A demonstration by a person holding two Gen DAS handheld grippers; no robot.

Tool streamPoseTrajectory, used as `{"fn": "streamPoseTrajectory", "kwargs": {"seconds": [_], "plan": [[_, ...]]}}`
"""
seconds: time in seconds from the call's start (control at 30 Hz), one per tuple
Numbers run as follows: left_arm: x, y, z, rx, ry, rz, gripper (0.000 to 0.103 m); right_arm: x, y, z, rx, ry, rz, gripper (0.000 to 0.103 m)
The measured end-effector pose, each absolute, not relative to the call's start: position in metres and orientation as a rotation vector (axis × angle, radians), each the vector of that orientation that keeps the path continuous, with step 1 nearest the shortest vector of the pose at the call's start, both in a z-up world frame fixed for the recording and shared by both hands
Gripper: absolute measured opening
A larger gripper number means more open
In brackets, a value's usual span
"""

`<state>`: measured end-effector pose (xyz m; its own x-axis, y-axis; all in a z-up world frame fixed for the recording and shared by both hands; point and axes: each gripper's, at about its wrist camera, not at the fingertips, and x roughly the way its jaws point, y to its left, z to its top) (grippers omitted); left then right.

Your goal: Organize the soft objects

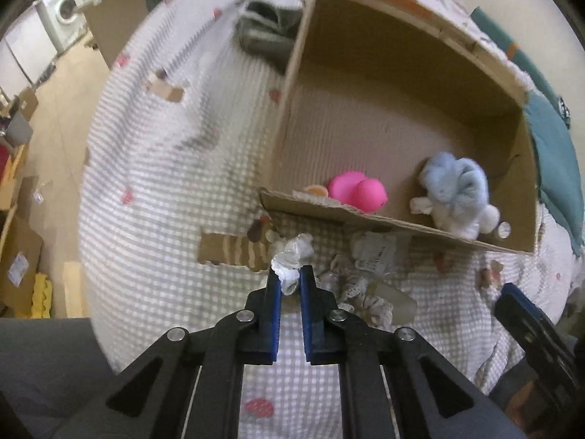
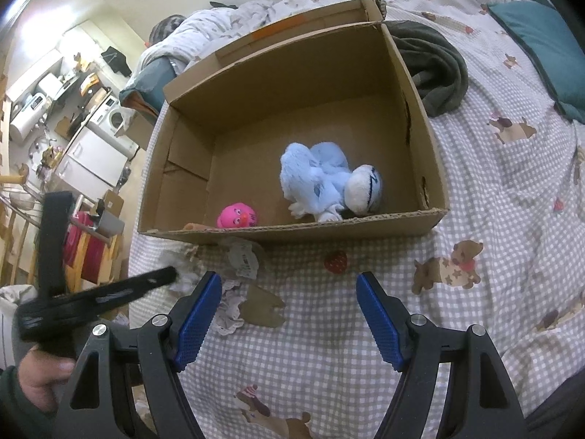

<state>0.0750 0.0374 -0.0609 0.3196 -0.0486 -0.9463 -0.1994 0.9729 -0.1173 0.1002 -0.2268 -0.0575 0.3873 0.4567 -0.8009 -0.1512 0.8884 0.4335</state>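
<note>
From the left wrist cam, the left gripper (image 1: 290,274) was squeezed tight on a bit of white lacy fabric (image 1: 292,256), pinching it right at the tips. That scrap sat on the checked bedspread (image 1: 164,183), just outside the near wall of the cardboard box (image 1: 365,216). More frilly pieces (image 1: 358,289) and a crumpled white bit with a printed tag (image 1: 376,252) lay just beside it, to the right. Inside the box were a pink rubber duck (image 1: 358,190) near the front wall and a pale blue plush toy (image 1: 457,190) towards the right corner. A dark green blanket (image 1: 263,33) was bunched up behind the box.

The right wrist cam showed the right gripper (image 2: 289,281) with its blue pads spread wide, nothing between them, hanging over the bedspread in front of the box. The lacy pile was off to its left, by the left finger. The other tool poked in from the left, a bit blurry, with a hand (image 2: 40,376) on its grip. Duck and plush were both sitting on the box floor, apart from each other.
</note>
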Motion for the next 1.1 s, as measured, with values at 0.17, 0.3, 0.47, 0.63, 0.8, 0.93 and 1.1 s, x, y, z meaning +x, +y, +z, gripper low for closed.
{"fn": "streamPoseTrajectory", "kwargs": {"seconds": [0.17,0.3,0.47,0.63,0.8,0.93,1.1], "plan": [[0.054,0.046,-0.029,-0.217,1.157,0.101,0.009,0.101,-0.228,-0.068,0.331,1.157,0.403,0.080],[0.046,0.049,-0.034,-0.243,1.182,0.094,0.009,0.106,-0.224,-0.080,0.391,1.213,0.448,0.076],[0.051,0.048,-0.042,-0.219,1.199,0.119,0.009,0.112,-0.200,-0.094,0.391,1.294,0.517,0.055],[0.057,0.038,-0.042,-0.219,1.195,0.096,0.009,0.114,-0.184,-0.115,0.432,1.359,0.535,0.053],[0.062,0.031,-0.042,-0.211,1.195,0.075,0.009,0.118,-0.184,-0.133,0.485,1.386,0.482,0.036],[0.064,0.035,-0.042,-0.235,1.199,0.077,0.009,0.119,-0.182,-0.130,0.469,1.345,0.489,0.007],[0.062,0.040,-0.042,-0.260,1.198,0.076,0.009,0.115,-0.183,-0.109,0.438,1.276,0.514,0.005]]}}
